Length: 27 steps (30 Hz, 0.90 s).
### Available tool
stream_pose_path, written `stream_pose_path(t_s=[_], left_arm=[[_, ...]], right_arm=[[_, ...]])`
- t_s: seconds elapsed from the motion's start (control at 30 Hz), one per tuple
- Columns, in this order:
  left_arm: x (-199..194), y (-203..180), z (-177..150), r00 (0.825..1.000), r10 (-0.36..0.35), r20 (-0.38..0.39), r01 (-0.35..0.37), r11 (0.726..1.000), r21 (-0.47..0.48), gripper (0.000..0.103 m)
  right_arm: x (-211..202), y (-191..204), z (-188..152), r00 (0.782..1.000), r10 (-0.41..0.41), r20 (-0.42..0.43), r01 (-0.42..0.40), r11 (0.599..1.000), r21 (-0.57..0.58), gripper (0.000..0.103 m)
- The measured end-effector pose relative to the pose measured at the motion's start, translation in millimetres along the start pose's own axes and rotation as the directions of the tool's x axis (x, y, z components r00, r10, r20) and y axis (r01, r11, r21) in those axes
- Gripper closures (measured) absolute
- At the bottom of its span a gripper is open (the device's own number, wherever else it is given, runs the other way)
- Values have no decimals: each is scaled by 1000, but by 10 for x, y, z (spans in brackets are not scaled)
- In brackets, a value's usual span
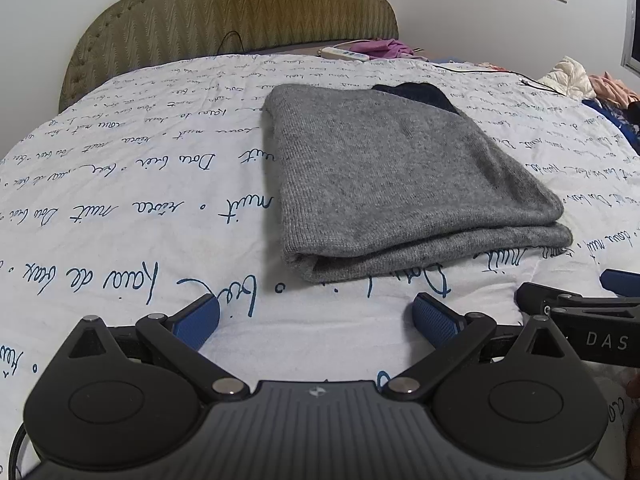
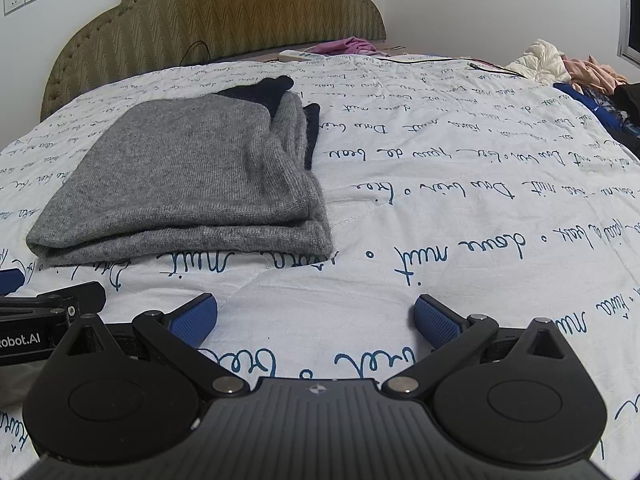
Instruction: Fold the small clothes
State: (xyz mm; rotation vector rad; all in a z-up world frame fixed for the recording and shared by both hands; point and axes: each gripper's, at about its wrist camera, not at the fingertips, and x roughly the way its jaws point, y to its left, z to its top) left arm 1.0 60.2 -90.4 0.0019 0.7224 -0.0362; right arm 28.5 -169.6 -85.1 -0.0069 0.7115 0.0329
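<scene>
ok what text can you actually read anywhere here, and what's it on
"DAS": side of the right tool, cut off by the frame edge.
"Robot.AI": side of the left tool, start cut off.
Bedsheet: blue cursive script, upside down; words like "nuit" guessable, the rest unreadable.

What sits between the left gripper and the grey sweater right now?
Nothing visible. Only bare printed bedsheet lies between the open left gripper and the near edge of the folded grey sweater. The right gripper, also open, sits beside it, not in the path.
</scene>
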Motion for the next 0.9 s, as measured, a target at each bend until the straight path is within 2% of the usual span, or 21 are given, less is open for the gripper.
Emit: stream_pose_path(t_s=[0.1, 0.2, 0.33, 0.5, 0.57, 0.67, 0.73, 0.83, 0.9], left_arm=[[-23, 11, 35, 1000, 0, -21, 0, 1000, -13, 0], [-113, 34, 75, 999, 19, -41, -22, 996, -88, 0], [-285, -44, 138, 999, 45, -27, -48, 996, -81, 0], [-363, -23, 165, 997, 48, -54, -53, 994, -92, 0], [-381, 1, 176, 998, 46, -40, -50, 994, -98, 0], [-436, -33, 179, 995, 93, 41, -90, 993, -74, 0], [-419, -56, 204, 994, 99, 37, -96, 993, -68, 0], [-392, -7, 253, 997, 74, 16, -72, 992, -102, 0], [-397, -23, 257, 999, 29, 22, -27, 997, -69, 0]], right_arm=[[-34, 23, 41, 1000, -3, -26, 2, 1000, -31, 1], [-129, 20, 113, 999, 12, -50, -15, 999, -48, 0], [-223, -18, 204, 995, 61, -75, -62, 998, -10, 0], [-290, 56, 244, 993, 80, -83, -84, 995, -53, 0], [-264, 64, 263, 992, 84, -98, -91, 994, -60, 0], [-231, 84, 289, 992, 76, -100, -83, 994, -67, 0], [-201, 111, 304, 991, 77, -106, -85, 994, -73, 0], [-148, 128, 326, 990, 78, -117, -88, 993, -76, 0], [-125, 130, 343, 989, 76, -125, -85, 994, -65, 0]])
